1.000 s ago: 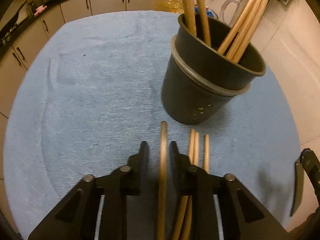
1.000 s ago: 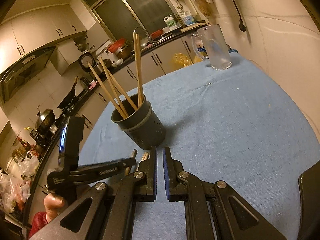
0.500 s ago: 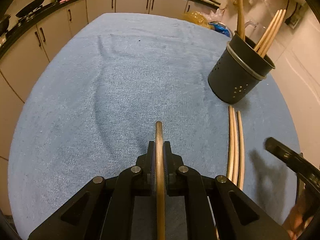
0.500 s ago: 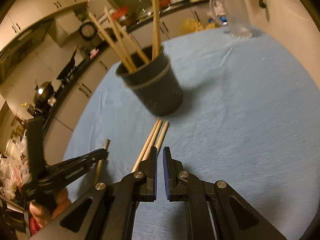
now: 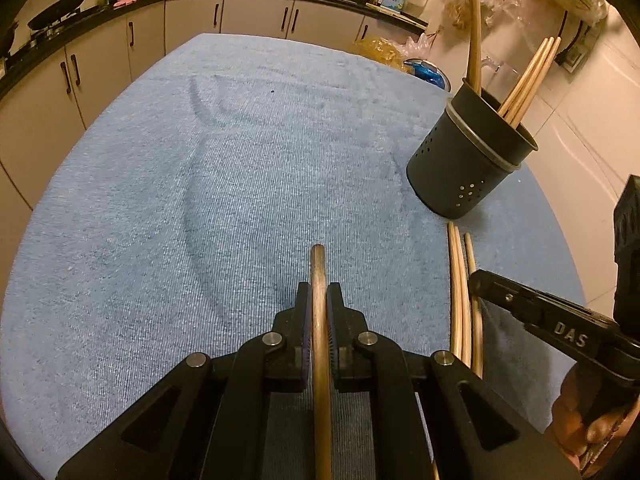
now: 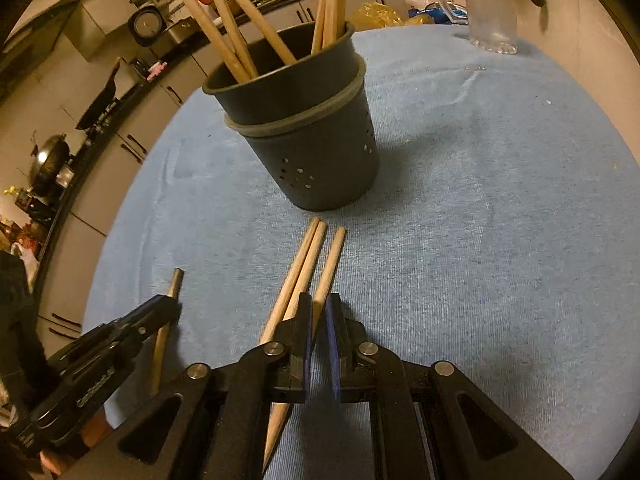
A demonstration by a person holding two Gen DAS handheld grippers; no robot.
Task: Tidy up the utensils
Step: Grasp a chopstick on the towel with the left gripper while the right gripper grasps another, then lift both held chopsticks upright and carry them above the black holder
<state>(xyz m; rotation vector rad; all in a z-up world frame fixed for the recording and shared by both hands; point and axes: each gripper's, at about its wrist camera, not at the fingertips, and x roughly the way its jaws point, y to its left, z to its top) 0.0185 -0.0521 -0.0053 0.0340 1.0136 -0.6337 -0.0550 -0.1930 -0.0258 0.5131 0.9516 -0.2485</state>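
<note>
My left gripper point(image 5: 319, 300) is shut on a dark wooden chopstick point(image 5: 320, 280), held above the blue cloth; it shows at the lower left of the right wrist view point(image 6: 174, 284). A dark perforated utensil holder point(image 5: 464, 164) point(image 6: 312, 136) stands on the cloth with several chopsticks upright in it. Three light chopsticks point(image 6: 316, 264) point(image 5: 460, 292) lie side by side on the cloth in front of the holder. My right gripper point(image 6: 319, 312) hovers low over their near ends, jaws nearly closed with a narrow gap, one chopstick running under that gap. I cannot tell if it grips anything.
A blue cloth point(image 5: 200, 200) covers the table. A clear glass jug point(image 6: 488, 4) stands at the far edge near the wall. Yellow and blue bags point(image 5: 400, 56) lie behind the holder. Kitchen cabinets point(image 5: 100, 72) run along the left.
My left gripper closed on the dark chopstick and lifted it back from the holder. My right gripper moved down and closer to the three chopsticks on the cloth.
</note>
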